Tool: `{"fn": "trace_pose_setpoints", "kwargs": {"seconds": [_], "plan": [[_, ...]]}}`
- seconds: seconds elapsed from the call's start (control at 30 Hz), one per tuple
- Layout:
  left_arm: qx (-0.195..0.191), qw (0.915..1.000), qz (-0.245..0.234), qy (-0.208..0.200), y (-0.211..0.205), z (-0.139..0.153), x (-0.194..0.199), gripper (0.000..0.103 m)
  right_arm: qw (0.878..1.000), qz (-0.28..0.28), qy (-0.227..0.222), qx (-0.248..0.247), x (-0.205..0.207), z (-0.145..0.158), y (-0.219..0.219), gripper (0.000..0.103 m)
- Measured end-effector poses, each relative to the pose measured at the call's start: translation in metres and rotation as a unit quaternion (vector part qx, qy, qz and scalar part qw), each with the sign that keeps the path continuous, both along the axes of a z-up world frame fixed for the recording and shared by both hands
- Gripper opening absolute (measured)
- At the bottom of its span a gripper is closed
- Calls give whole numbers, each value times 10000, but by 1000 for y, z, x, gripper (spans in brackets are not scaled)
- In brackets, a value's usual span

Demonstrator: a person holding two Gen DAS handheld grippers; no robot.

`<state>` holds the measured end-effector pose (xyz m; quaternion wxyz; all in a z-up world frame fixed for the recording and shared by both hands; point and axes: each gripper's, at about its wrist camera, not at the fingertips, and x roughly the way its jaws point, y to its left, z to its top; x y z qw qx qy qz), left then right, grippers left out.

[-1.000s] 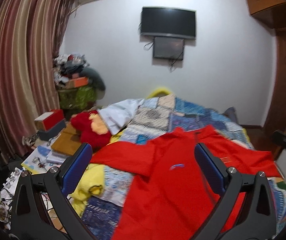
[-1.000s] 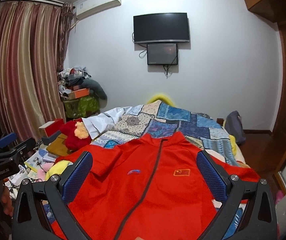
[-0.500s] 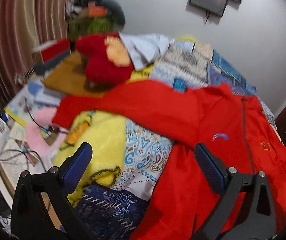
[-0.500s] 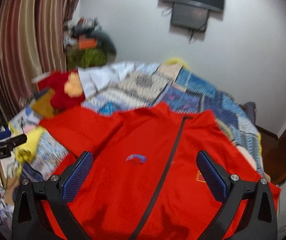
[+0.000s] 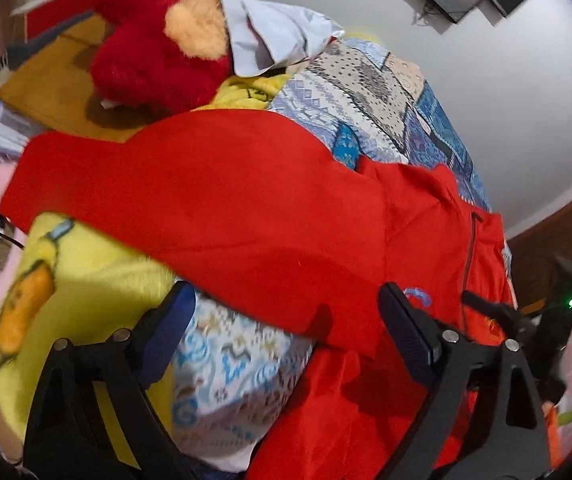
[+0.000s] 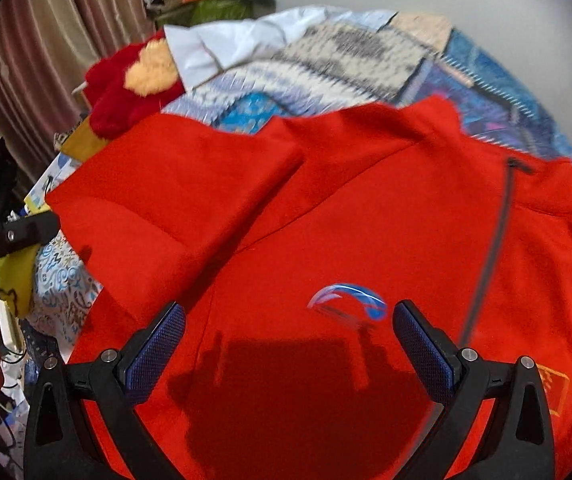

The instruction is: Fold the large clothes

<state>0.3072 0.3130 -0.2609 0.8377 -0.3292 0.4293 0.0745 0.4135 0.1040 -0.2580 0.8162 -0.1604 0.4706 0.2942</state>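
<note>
Red zip jacket (image 6: 365, 220) lies front-up and spread flat on the patterned quilt (image 6: 365, 60) of the bed, collar toward the far wall, zipper (image 6: 493, 248) running down the middle, blue chest logo (image 6: 347, 304) just ahead of the right gripper. One sleeve (image 5: 166, 184) is stretched out sideways toward the bed edge, over a yellow blanket (image 5: 86, 272). Nothing folded yet by the look of it, so I'd call this the approach to the first fold, probably the sleeve. Left gripper (image 5: 286, 320) points down at where the sleeve joins the body; its jaws are closing but still wide, with the sleeve's lower edge and bare quilt between them, pads not on fabric. Right gripper (image 6: 287, 328) hangs over the chest panel, jaws spread wide, nothing between them, only its shadow on the cloth. Next move, my read: left needs to pinch a single layer at the sleeve edge or underarm, right needs a second hold or to pin the body, then carry the sleeve across the chest. Risk: snagging quilt along with the sleeve. Red plush toy (image 5: 158, 52) and white garment (image 5: 270, 36) sit beyond, well clear.
</note>
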Motion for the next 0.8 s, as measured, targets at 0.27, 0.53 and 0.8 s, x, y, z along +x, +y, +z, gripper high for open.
{"fn": "trace_pose_setpoints", "kwargs": {"seconds": [0.27, 0.53, 0.8], "plan": [[486, 9984, 192, 238, 15, -8, 31, 71, 9986, 295, 256, -359, 22, -29, 38, 103], [1686, 9838, 344, 494, 13, 10, 53, 13, 9984, 359, 197, -395, 17, -28, 40, 103], [2493, 9679, 265, -198, -9, 87, 61, 6, 9993, 204, -233, -200, 10, 10, 18, 103]]}}
